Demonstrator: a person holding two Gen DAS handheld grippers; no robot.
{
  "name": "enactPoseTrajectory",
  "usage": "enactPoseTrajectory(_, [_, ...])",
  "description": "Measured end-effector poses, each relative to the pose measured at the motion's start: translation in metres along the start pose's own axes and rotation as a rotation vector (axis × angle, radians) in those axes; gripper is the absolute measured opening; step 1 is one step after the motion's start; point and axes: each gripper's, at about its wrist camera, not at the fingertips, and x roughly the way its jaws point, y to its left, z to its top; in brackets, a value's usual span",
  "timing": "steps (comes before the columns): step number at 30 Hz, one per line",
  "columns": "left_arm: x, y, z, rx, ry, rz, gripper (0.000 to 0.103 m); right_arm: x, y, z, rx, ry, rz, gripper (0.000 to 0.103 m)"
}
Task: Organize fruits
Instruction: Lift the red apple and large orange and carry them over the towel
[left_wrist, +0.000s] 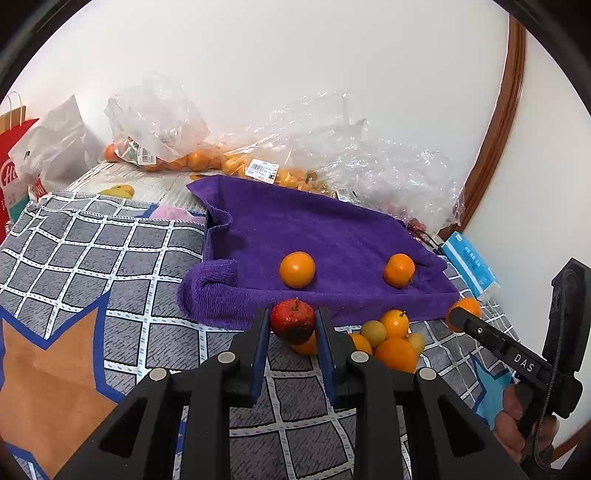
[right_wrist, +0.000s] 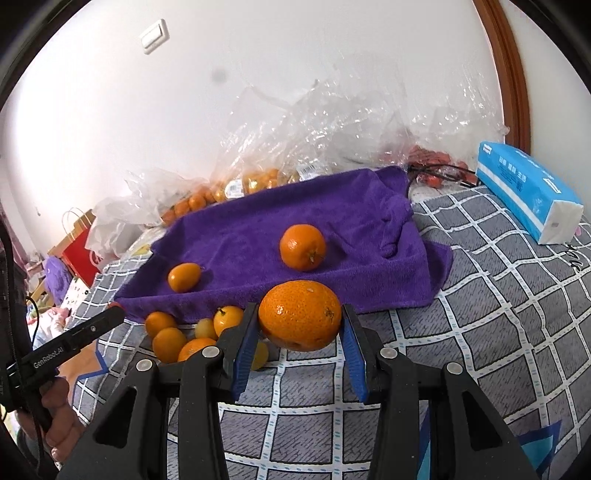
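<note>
In the left wrist view my left gripper (left_wrist: 293, 314) is shut on a small red apple (left_wrist: 292, 325), held just above the checked cloth in front of the purple towel (left_wrist: 314, 229). Two oranges (left_wrist: 297, 269) (left_wrist: 399, 270) lie on that towel. A heap of small oranges (left_wrist: 393, 339) sits at the towel's near edge. In the right wrist view my right gripper (right_wrist: 300, 310) is shut on a big orange (right_wrist: 300, 321), raised over the same near edge. On the towel (right_wrist: 258, 221) lie a round orange (right_wrist: 302, 246) and a small oval one (right_wrist: 184, 277).
Clear plastic bags of oranges (left_wrist: 192, 158) (right_wrist: 258, 177) are piled along the wall behind the towel. A blue tissue pack (right_wrist: 528, 192) lies at the right. A red paper bag (left_wrist: 14, 158) stands far left. The grey checked cloth (left_wrist: 110, 258) covers the surface.
</note>
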Motion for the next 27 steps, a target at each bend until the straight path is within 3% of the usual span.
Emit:
enactPoseTrajectory(15, [-0.012, -0.002, 0.004, -0.014, -0.021, -0.032, 0.024, -0.008, -0.002, 0.002, 0.017, -0.04, 0.005, 0.043])
enactPoseTrajectory(18, [-0.023, 0.0, 0.014, -0.027, -0.015, -0.041, 0.024, -0.013, -0.004, 0.007, 0.04, -0.037, 0.026, 0.043])
enactPoseTrajectory(22, [-0.037, 0.0, 0.034, -0.016, -0.03, 0.001, 0.024, -0.021, 0.0, 0.022, 0.02, -0.052, 0.006, 0.043])
enactPoseTrajectory(27, [-0.032, 0.006, 0.061, -0.016, -0.04, 0.001, 0.024, -0.024, 0.006, 0.042, 0.001, -0.064, 0.006, 0.043])
